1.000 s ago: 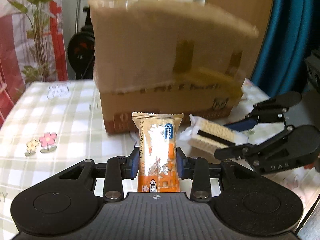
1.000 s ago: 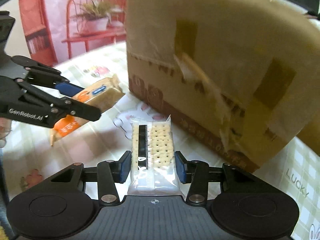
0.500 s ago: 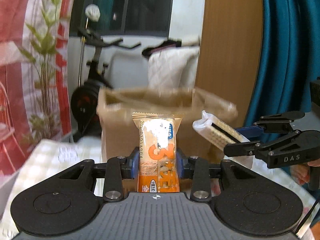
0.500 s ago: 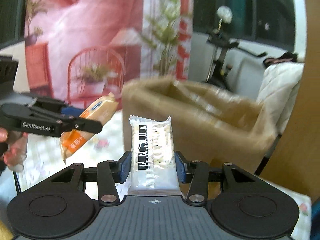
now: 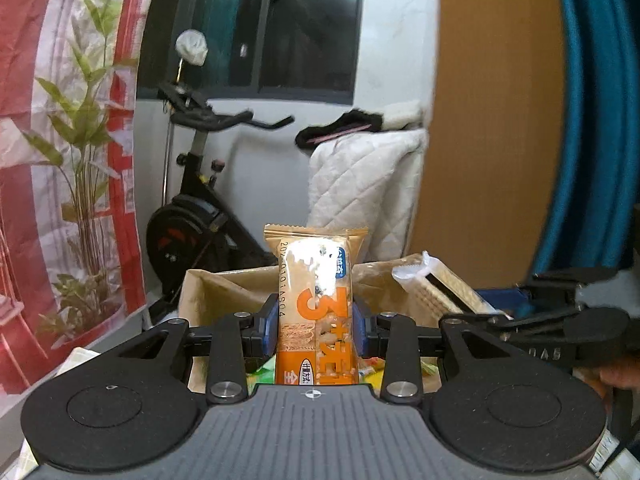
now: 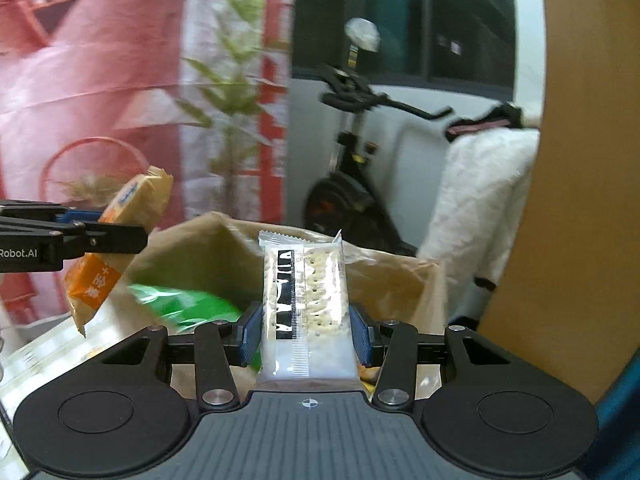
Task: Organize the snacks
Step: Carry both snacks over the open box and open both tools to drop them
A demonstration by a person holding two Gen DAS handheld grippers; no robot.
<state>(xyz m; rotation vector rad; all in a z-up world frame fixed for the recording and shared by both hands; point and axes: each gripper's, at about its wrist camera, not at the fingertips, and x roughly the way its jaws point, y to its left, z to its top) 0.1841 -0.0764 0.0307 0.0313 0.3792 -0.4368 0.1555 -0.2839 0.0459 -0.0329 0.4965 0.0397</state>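
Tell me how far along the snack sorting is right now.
Partly done: the cardboard box already holds a green packet. In hand: the left gripper clamps the orange snack bar, the right gripper the cracker pack, both above the box. Left: release both inside.
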